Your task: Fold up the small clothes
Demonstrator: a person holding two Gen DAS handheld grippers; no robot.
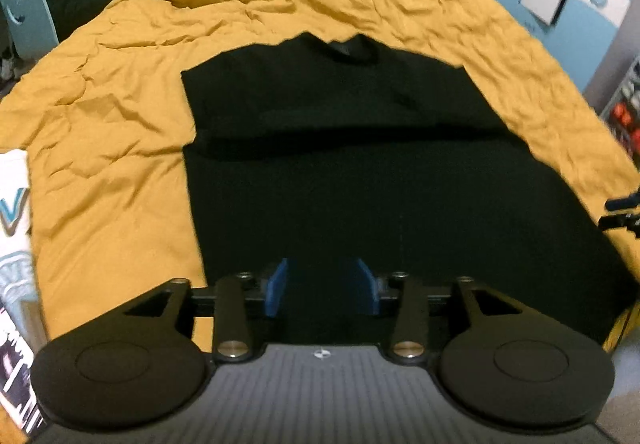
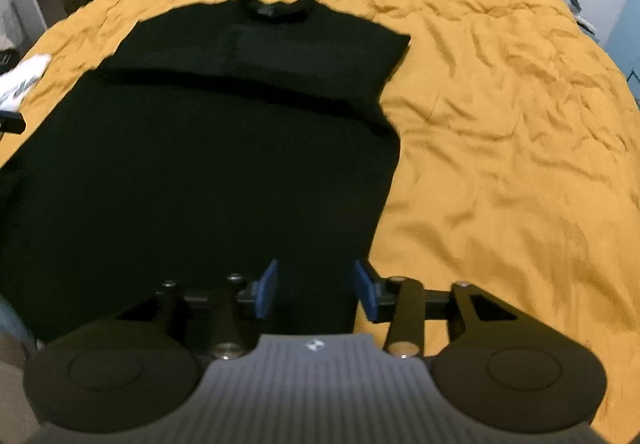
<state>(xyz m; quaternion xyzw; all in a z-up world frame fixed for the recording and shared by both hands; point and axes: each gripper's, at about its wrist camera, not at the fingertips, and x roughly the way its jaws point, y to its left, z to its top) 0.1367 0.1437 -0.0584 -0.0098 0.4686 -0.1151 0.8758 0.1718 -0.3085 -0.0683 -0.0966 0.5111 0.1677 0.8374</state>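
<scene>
A black T-shirt (image 1: 360, 164) lies flat on the mustard-yellow bedspread (image 1: 120, 164), collar at the far end, both sleeves folded in over the body. It also shows in the right wrist view (image 2: 200, 172). My left gripper (image 1: 322, 286) is open, its blue pads apart just above the shirt's near hem, left of its middle. My right gripper (image 2: 316, 288) is open above the near hem by the shirt's right edge. Neither holds cloth.
The yellow bedspread (image 2: 500, 164) is rumpled and stretches wide to the right. A white printed garment (image 1: 14, 244) lies at the bed's left edge, also seen in the right wrist view (image 2: 20, 80). A teal chair (image 1: 24, 12) and blue wall furniture stand beyond the bed.
</scene>
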